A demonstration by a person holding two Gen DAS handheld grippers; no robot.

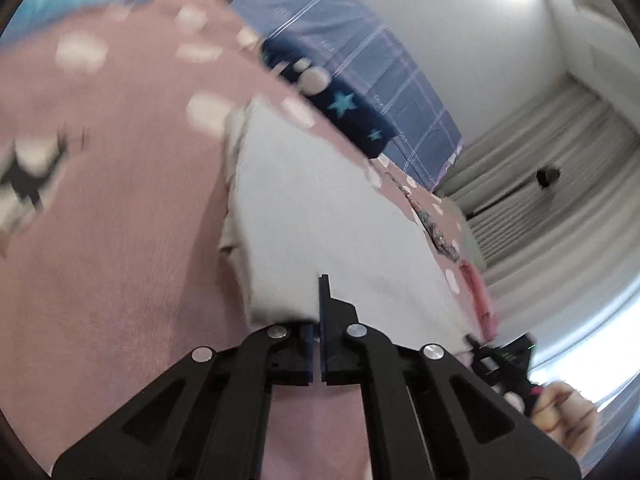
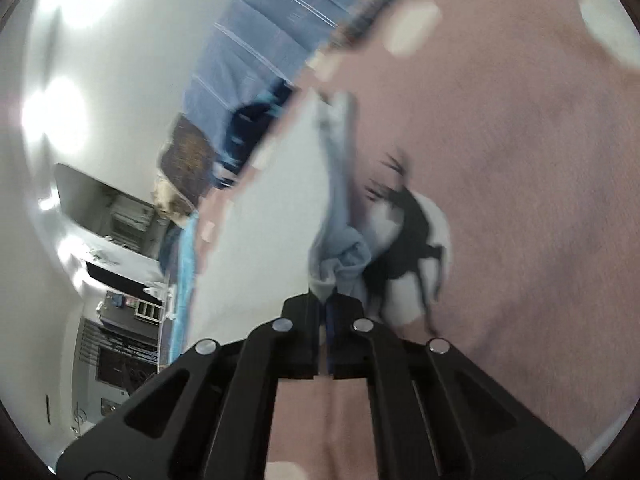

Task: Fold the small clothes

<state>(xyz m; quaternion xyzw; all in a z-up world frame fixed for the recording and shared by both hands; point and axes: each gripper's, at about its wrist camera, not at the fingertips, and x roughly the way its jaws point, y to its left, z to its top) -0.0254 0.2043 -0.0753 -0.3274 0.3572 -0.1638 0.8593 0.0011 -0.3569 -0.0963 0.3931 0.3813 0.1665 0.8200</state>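
Observation:
A small white garment point(image 1: 320, 216) lies on a pink dotted blanket point(image 1: 112, 208). My left gripper point(image 1: 320, 304) is shut on its near edge; the cloth covers the left finger. In the right wrist view the same white garment point(image 2: 280, 208) stretches away, with a bunched pale fold point(image 2: 340, 248) at its near corner. My right gripper point(image 2: 326, 304) is shut on that bunched corner. The right gripper also shows in the left wrist view point(image 1: 500, 360), held by a hand. Both views are blurred by motion.
A dark blue star-patterned cloth point(image 1: 344, 108) and a blue checked sheet point(image 1: 360, 52) lie beyond the blanket. A black-and-white print point(image 2: 412, 232) marks the blanket. Grey curtains point(image 1: 552, 184) hang at right; shelves point(image 2: 120, 320) stand at left in the right wrist view.

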